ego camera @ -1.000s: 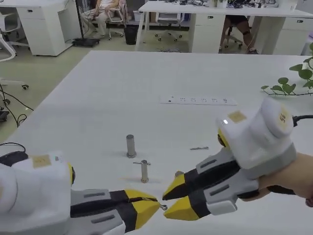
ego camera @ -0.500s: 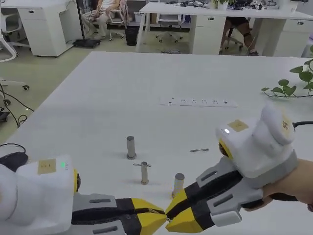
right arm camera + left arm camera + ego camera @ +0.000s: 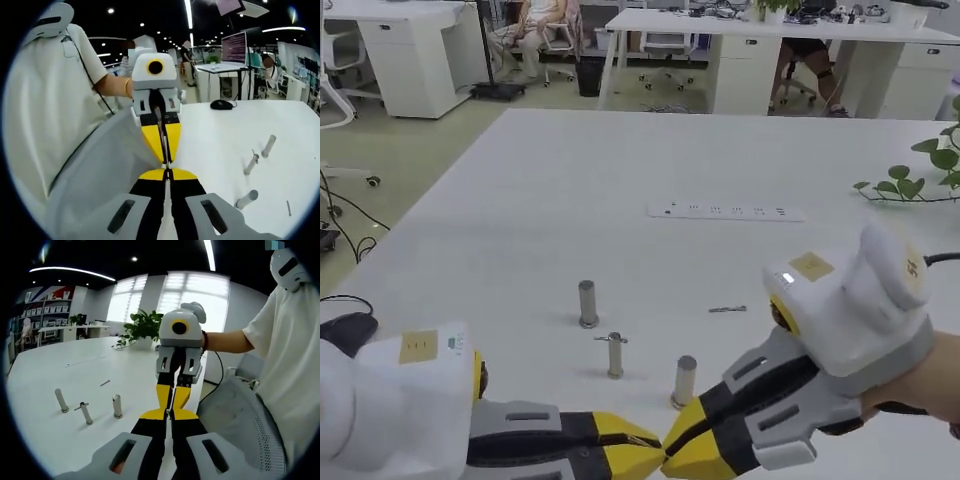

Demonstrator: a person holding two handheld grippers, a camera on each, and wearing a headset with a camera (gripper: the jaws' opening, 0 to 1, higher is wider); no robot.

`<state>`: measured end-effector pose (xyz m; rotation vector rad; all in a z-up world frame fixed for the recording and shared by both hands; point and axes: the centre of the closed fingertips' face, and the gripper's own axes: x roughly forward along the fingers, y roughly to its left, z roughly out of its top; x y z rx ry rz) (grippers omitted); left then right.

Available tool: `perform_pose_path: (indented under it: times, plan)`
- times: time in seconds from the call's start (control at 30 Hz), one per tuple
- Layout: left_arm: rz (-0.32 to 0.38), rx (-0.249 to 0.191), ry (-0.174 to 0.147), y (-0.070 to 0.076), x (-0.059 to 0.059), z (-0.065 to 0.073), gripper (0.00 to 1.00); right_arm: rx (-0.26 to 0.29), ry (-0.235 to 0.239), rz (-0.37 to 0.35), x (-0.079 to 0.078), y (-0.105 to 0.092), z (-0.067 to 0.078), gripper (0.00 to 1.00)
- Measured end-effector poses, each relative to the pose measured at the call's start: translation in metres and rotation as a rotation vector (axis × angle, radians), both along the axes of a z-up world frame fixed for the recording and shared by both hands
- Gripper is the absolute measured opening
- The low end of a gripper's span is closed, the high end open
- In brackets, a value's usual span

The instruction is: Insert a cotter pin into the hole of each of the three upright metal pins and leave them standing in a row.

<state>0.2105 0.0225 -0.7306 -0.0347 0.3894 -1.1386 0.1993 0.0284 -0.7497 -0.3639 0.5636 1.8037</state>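
Left gripper (tan-stickered) against right gripper

Three upright metal pins — middle one cottered, loose cotter pin flat

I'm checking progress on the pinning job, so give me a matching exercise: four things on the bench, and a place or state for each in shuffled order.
1. middle metal pin
2. nearest metal pin
3. loose cotter pin
4. power strip

A. white, lying far back on the table
B. upright, nothing through it
C. lying flat, right of the row
D. upright, cotter pin through it

Pairs: 1-D, 2-B, 3-C, 4-A
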Motion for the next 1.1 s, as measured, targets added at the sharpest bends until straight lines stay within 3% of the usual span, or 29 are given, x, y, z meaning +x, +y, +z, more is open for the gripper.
perform_pose_path:
  times: [0.33,0.5,0.77,0.93,1.1]
  plan:
    - [0.073,0.011,-0.023,0.004,0.010,-0.004,0.04,-0.046,-0.127,-0.028,0.015,-0.003,-0.002,0.03]
    - [0.123,0.007,-0.027,0.007,0.018,-0.006,0.14,-0.069,-0.165,-0.051,0.023,-0.007,-0.003,0.03]
    - [0.192,0.023,-0.027,0.011,0.029,-0.013,0.20,-0.139,-0.241,-0.099,0.041,-0.019,-0.011,0.03]
    - [0.237,0.044,-0.050,0.014,0.038,-0.018,0.25,-0.179,-0.281,-0.127,0.051,-0.026,-0.015,0.03]
    - [0.267,0.053,-0.052,0.015,0.047,-0.020,0.26,-0.207,-0.320,-0.150,0.062,-0.033,-0.020,0.03]
